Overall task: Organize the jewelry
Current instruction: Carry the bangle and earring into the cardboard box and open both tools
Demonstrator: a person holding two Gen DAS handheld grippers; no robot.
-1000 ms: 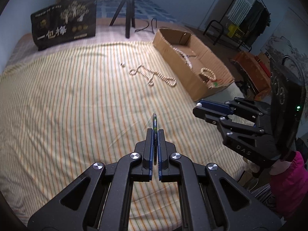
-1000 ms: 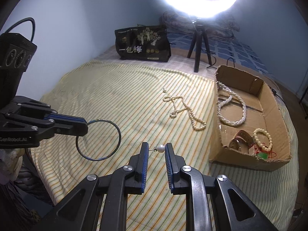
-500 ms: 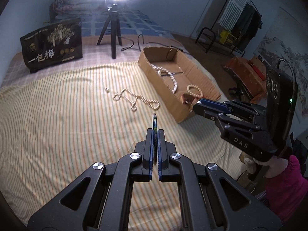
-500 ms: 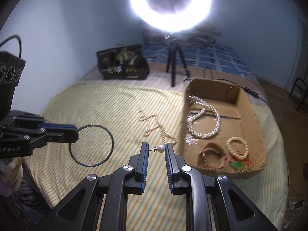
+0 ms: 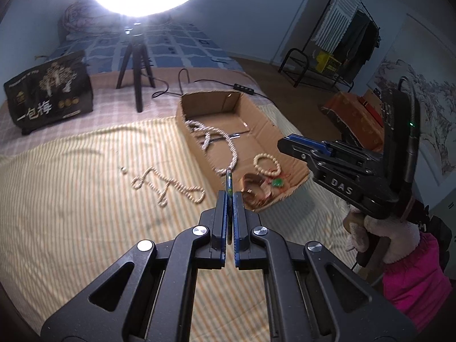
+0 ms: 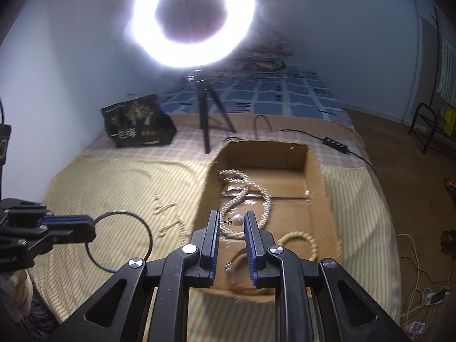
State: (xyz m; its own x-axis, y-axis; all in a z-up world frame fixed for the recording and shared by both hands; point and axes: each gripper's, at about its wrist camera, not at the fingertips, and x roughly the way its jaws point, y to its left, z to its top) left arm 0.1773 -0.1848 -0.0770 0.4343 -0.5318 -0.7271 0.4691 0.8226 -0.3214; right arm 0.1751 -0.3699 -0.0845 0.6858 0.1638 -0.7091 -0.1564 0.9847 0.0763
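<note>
My left gripper is shut on a thin dark bangle, seen edge-on here and as a full ring in the right wrist view, held above the striped bedspread left of the cardboard box. My right gripper is shut on a pearl earring, held over the near part of the box. The box holds a rope-like pearl necklace, a bead bracelet and a brown bangle. A bead necklace and a small pearl lie on the bedspread.
A ring light on a tripod stands behind the box, with a cable and power strip. A black gift bag stands at the back left. The bed's edge drops to the floor on the right, near a clothes rack.
Both grippers have moved forward and right towards the box. My right gripper with the pearl earring now hangs over the box; the left still holds the bangle beside it.
</note>
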